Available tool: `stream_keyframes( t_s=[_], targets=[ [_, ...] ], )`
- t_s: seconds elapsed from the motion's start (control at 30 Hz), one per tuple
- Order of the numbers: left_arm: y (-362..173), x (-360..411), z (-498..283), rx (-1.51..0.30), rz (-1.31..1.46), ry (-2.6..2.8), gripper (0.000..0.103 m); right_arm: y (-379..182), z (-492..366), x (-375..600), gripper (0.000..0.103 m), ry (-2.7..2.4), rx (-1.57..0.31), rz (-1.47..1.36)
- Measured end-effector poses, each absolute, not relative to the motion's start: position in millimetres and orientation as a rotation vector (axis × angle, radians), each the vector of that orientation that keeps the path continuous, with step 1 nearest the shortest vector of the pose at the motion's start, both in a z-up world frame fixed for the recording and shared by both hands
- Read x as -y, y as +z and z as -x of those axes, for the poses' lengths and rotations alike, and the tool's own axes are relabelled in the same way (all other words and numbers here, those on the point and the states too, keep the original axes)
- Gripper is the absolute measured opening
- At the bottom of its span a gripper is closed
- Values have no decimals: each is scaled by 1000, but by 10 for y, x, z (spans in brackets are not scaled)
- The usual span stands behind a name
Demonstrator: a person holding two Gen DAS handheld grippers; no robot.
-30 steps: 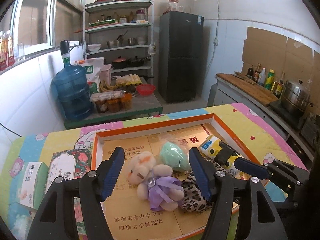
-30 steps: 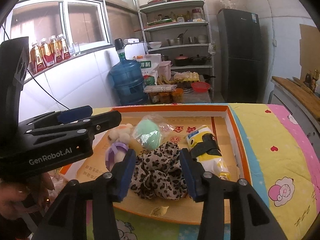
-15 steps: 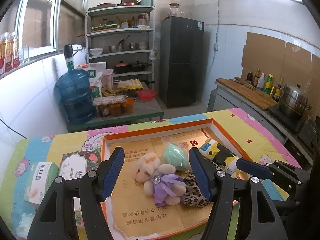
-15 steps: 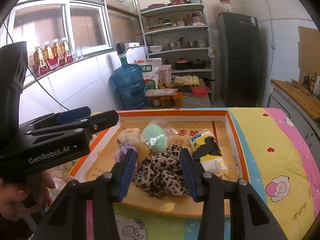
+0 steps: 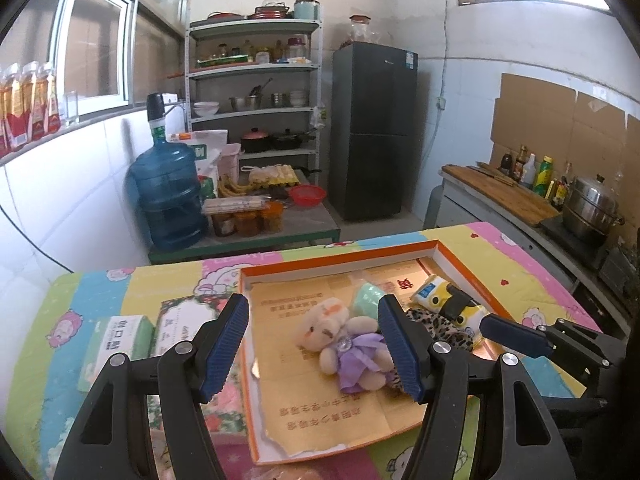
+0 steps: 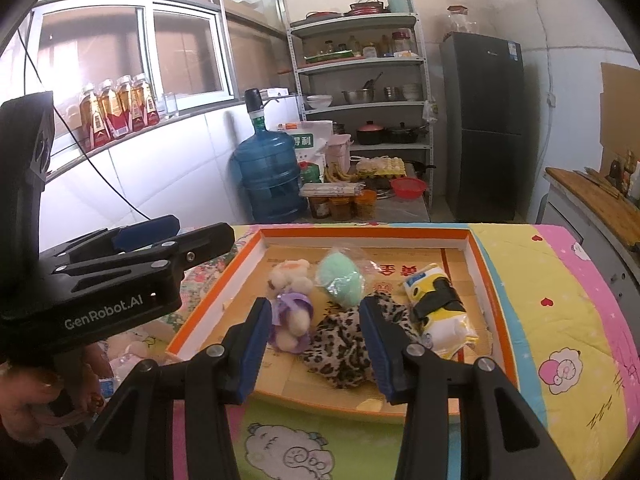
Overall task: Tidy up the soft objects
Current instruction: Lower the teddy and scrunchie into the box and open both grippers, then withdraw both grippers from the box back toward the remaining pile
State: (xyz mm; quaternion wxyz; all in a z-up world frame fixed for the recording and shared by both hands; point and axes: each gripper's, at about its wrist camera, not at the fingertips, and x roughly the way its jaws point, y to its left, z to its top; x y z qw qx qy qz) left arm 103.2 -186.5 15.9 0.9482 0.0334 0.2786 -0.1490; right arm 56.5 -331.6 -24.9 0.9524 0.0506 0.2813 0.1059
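Kitchen, quilted table (image 6: 560,292) | since a second ago I've drawn both grippers back and up, tray (image 6: 476,264) looks smaller | left gripper (image 5: 312,350) released, empty | right gripper (image 6: 316,346) half-spread, empty | bear (image 5: 344,340), green ball (image 6: 340,278), leopard cloth (image 6: 340,344), yellow toy (image 6: 436,308) all in tray | I judge sorting done.
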Motion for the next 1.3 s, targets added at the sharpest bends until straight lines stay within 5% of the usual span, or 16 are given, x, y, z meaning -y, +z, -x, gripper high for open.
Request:
stream_keyframes(
  t_s=[1.3],
  targets=[
    [136, 655, -659, -548, 10, -156, 69, -118, -356, 2291, 46, 322, -572, -33]
  ],
)
